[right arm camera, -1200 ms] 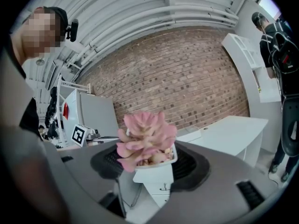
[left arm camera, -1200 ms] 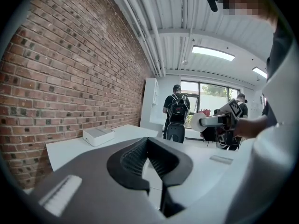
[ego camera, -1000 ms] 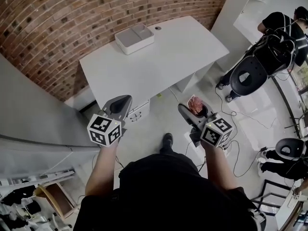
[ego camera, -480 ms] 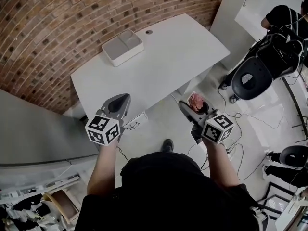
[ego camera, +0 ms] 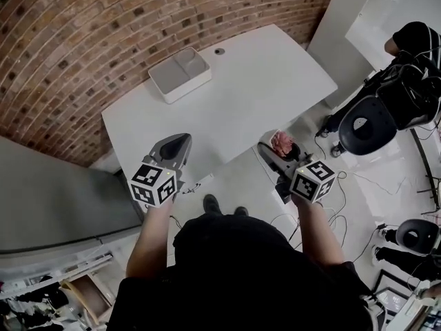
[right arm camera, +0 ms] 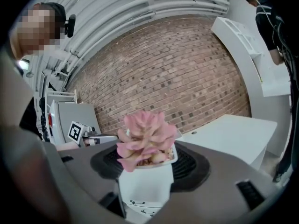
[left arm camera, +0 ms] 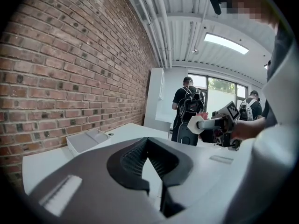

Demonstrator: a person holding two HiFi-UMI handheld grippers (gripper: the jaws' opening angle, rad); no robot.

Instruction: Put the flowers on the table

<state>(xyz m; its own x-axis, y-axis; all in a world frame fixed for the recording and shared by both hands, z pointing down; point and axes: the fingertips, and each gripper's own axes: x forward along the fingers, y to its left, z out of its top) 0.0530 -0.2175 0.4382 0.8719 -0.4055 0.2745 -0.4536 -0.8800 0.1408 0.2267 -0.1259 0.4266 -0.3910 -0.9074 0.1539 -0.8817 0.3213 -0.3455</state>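
Observation:
A pink flower in a small white pot (right arm camera: 145, 164) stands upright between the jaws of my right gripper (right arm camera: 145, 171), which is shut on the pot. In the head view the flower pot (ego camera: 281, 144) shows at the tip of the right gripper (ego camera: 279, 152), over the floor just off the near right edge of the white table (ego camera: 241, 95). My left gripper (ego camera: 173, 150) hovers over the table's near left edge. Its jaws stand nearly closed with only a thin slit between them and nothing held, as the left gripper (left arm camera: 152, 171) view shows.
A white two-compartment tray (ego camera: 179, 74) sits at the table's far left by the brick wall (ego camera: 83, 40). A grey cabinet (ego camera: 55, 198) stands to my left. At the right are a black office chair (ego camera: 364, 125), a person (ego camera: 417, 43), and cables (ego camera: 337, 212) on the floor.
The person has stepped closer to the table; both grippers now sit nearer its front edge. The right gripper still holds the flower pot, and the left stays shut.

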